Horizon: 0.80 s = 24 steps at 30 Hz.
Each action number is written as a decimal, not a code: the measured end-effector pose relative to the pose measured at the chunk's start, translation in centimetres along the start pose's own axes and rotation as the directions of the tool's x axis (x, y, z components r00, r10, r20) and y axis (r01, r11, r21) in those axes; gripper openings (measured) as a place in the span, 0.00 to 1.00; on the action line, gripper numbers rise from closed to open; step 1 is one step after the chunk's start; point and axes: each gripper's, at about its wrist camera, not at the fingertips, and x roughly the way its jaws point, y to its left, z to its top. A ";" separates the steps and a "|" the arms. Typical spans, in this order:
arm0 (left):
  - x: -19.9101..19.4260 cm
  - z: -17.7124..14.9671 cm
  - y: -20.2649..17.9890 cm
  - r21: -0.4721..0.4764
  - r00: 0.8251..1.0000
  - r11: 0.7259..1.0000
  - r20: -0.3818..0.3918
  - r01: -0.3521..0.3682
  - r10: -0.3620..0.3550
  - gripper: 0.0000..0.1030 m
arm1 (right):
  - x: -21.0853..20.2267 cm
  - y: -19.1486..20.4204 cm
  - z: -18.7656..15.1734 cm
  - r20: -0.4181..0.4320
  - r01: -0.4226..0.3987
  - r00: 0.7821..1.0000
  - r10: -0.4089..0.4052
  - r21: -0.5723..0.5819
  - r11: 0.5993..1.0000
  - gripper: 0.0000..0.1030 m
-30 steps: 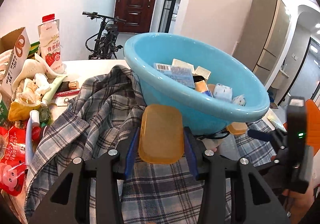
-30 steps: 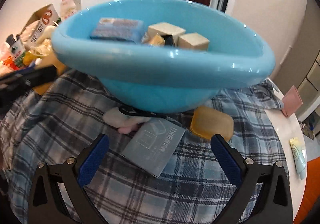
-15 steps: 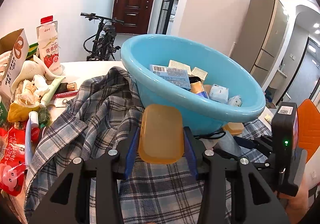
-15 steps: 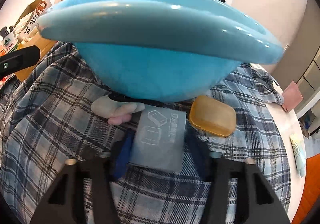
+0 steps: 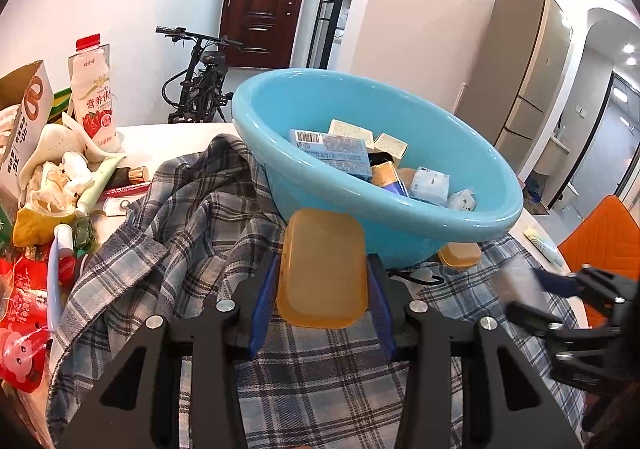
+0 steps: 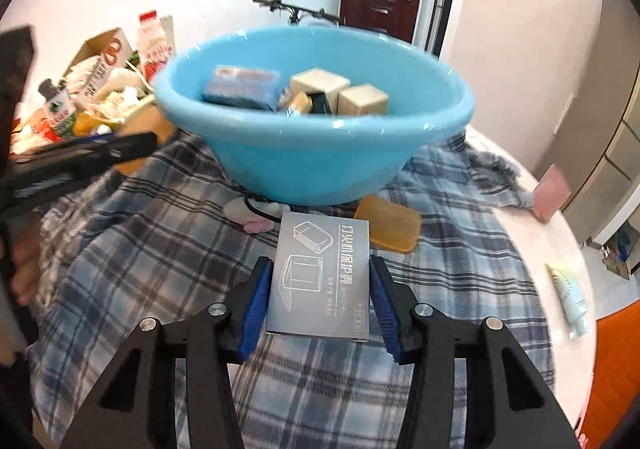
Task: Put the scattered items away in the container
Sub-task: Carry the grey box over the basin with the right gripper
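A light blue basin (image 5: 400, 217) (image 6: 316, 165) holding several small boxes and packets stands on a plaid shirt (image 5: 168, 233) (image 6: 132, 261). My left gripper (image 5: 322, 289) is shut on an amber plastic lid (image 5: 322, 269), held just in front of the basin's near wall. My right gripper (image 6: 320, 297) is shut on a flat grey box (image 6: 320, 273) with line drawings, lifted off the shirt below the basin's rim. Another amber lid (image 6: 390, 225) (image 5: 458, 255) and a pale pink-tipped object with a black cord (image 6: 250, 211) lie at the basin's foot.
Left of the shirt lies a heap of clutter: a strawberry milk bottle (image 5: 96, 93), a cardboard box (image 5: 24, 117), tissues, tubes, red packets (image 5: 20, 313). A pink card (image 6: 550, 191) and a pale green tube (image 6: 568, 297) lie on the white table at right. An orange chair (image 5: 600, 237) stands beside it.
My right gripper closed from wide open onto the grey box and lifted it off the shirt, drawing back from the basin. The left gripper stayed put with its lid.
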 end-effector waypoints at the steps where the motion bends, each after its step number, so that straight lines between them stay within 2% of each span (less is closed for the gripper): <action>1: -0.1 0.0 0.0 0.001 1.000 1.000 0.001 0.002 -0.002 0.40 | -0.8 -0.1 0.1 0.012 -0.006 1.000 0.006 -0.002 1.000 0.49; 7: -0.2 0.0 -0.1 -0.001 1.000 1.000 0.003 0.006 -0.006 0.40 | -5.9 0.1 2.2 0.120 -0.026 0.992 0.030 -0.037 0.999 0.49; 12: -0.2 0.0 -0.1 0.000 1.000 1.000 0.005 0.001 -0.001 0.40 | -8.8 1.1 5.9 0.213 -0.021 0.976 0.043 -0.105 0.994 0.49; 19: -0.1 0.1 0.2 -0.006 1.000 1.000 0.005 -0.013 0.013 0.40 | -10.0 1.7 12.5 0.324 -0.015 0.944 0.067 -0.158 0.987 0.49; 24: 0.2 0.0 0.2 -0.002 1.000 1.000 -0.003 -0.027 0.027 0.40 | -9.7 1.4 16.4 0.377 -0.046 0.920 0.105 -0.163 0.986 0.49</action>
